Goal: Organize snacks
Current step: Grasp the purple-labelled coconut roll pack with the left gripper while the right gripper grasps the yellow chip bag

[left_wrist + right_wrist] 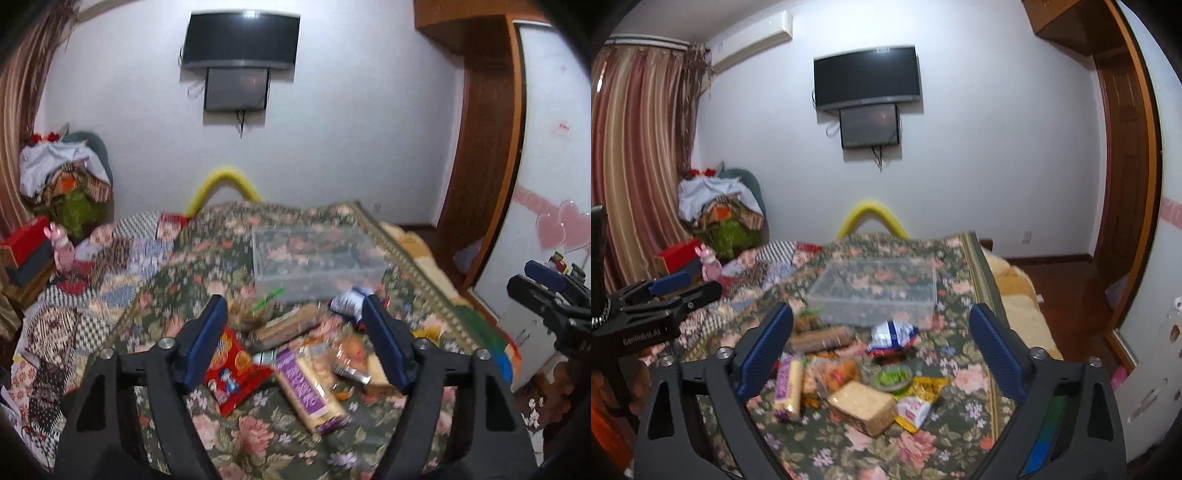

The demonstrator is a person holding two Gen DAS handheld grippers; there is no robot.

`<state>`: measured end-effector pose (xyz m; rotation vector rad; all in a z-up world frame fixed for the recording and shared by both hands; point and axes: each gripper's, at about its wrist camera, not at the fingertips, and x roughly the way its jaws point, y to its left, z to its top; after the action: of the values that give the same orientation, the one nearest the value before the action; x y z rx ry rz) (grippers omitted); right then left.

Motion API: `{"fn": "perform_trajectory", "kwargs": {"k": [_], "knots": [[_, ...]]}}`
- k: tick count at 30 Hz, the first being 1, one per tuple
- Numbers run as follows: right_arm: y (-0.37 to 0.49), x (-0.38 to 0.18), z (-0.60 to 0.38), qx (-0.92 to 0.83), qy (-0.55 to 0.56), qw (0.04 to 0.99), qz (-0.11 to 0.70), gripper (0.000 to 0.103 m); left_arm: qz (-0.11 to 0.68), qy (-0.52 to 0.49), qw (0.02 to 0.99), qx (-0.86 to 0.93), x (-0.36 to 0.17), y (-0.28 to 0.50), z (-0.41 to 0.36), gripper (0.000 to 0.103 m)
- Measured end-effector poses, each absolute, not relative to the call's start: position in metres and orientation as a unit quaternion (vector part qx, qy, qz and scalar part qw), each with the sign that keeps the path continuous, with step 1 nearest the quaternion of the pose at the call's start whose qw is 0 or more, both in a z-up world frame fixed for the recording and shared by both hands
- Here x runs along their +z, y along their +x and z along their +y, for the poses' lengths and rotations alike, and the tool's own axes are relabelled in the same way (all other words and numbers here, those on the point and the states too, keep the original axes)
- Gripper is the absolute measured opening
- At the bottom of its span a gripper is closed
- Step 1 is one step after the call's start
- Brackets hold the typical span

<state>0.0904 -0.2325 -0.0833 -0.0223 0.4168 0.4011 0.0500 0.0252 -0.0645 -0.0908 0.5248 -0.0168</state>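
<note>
A pile of snacks lies on a floral bedspread (280, 443). It holds a red packet (236, 373), a purple-and-yellow biscuit pack (314, 391) (788, 384), a brown biscuit roll (820, 338), a blue-and-white bag (892, 334), a tan wrapped block (860, 406) and a green cup (892, 378). A clear plastic box (314, 258) (875, 291) stands empty behind the pile. My left gripper (295, 332) is open above the pile and holds nothing. My right gripper (882, 339) is open above the pile and holds nothing.
A patchwork quilt (92, 280) covers the bed's left side. Clutter and clothes (66, 173) pile up in the far left corner by the curtain (635, 147). A wooden door frame (487, 147) and white cabinet (1152, 350) are at right. A TV (866, 77) hangs on the wall.
</note>
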Motion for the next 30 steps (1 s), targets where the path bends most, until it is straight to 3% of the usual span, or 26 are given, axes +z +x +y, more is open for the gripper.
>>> {"fn": "perform_trajectory", "kwargs": {"k": [5,11,30], "knots": [[0.111,-0.115,-0.241,0.191,-0.028,0.942,0.274,0.069,0.321,-0.046,0.946,-0.014,-0.100,0.070,0.028,0.062],[0.127,-0.145,-0.249,0.193,-0.033,0.919,0.341,0.059,0.377,-0.063,0.924,-0.029,-0.139,0.088,0.025,0.062],[0.175,-0.210,-0.240,0.196,-0.022,0.874,0.444,0.049,0.460,-0.085,0.882,-0.055,-0.213,0.132,0.012,0.059]]}}
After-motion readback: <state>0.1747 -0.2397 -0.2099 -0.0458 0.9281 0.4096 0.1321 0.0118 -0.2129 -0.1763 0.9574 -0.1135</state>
